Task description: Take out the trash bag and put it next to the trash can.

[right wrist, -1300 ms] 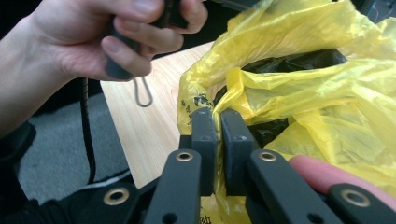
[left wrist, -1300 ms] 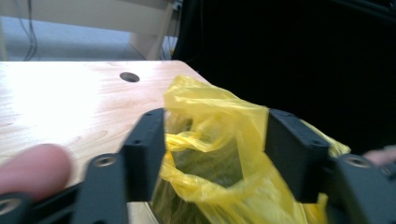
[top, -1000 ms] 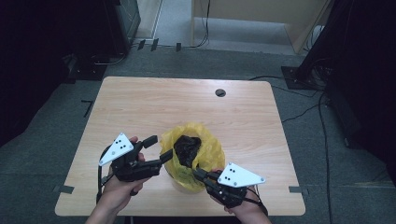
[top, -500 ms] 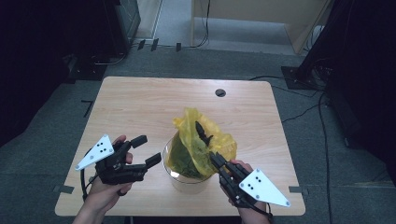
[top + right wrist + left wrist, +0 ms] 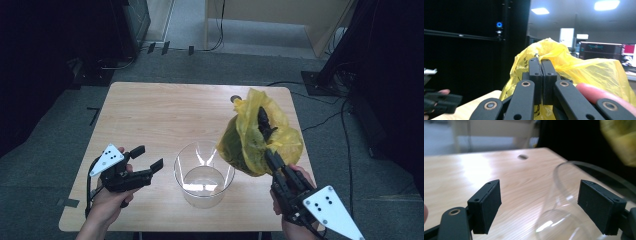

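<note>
Right claw [image 5: 265,131] pinches one yellow bag [image 5: 250,142]

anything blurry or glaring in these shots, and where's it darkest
Left gripper view: yellow bag at top right is a soft blur, and glare whitens the table. Right gripper view: ceiling lights blow out; the black cabinet is darkest. High view: highlights glint on the glass bowl.

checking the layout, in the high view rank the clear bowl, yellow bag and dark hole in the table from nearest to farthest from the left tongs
1. Bowl: just right of the left tongs, near the front edge.
2. Bag: beyond the bowl, lifted at the right, held by the right tongs.
3. Hole: at the table's far edge, probably farthest.
</note>
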Demonstrator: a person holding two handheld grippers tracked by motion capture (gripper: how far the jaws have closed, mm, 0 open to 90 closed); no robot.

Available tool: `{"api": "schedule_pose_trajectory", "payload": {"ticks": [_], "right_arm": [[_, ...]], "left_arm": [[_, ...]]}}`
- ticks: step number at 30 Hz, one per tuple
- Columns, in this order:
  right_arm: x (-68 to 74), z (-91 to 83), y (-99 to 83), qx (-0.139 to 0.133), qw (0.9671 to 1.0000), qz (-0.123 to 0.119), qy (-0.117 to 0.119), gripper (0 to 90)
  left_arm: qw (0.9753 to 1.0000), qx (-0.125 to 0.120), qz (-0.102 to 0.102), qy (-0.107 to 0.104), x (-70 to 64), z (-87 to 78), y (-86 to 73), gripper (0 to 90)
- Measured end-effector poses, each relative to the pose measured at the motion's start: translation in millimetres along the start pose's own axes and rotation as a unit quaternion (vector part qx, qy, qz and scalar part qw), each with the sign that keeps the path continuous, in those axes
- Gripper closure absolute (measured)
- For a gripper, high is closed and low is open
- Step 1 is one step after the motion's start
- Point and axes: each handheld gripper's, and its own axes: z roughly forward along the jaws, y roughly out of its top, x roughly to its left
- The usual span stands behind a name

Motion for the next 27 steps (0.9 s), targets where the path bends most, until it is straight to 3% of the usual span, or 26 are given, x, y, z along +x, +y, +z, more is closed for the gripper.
{"api": "schedule_pose_trajectory", "payload": {"ticks": [5,11,19,24,27], "right_arm": [[-22.1,2.7,-7.2,0.014,0.999,0.02,-0.037,89.6],[-40.8,13.2,-30.7,0.043,0.9963,0.023,-0.07,89.6],[-57.0,29.6,-68.6,0.088,0.991,0.04,-0.092,89.6],[-58.3,40.4,-94.4,0.123,0.9869,0.048,-0.092,89.6],[-56.3,46.9,-107.0,0.139,0.9856,0.054,-0.08,89.6]], "left_arm": [[0.9989,0.03,-0.022,0.028,17.9,3.8,-23.1,18.6],[0.9952,0.055,-0.046,0.066,39.3,-0.5,-49.5,18.6],[0.9867,0.085,-0.068,0.121,65.0,-9.2,-78.6,18.5],[0.9802,0.123,-0.051,0.147,72.3,-6.4,-95.6,18.5],[0.9766,0.137,-0.043,0.16,74.4,-1.3,-101.5,18.5]]}}
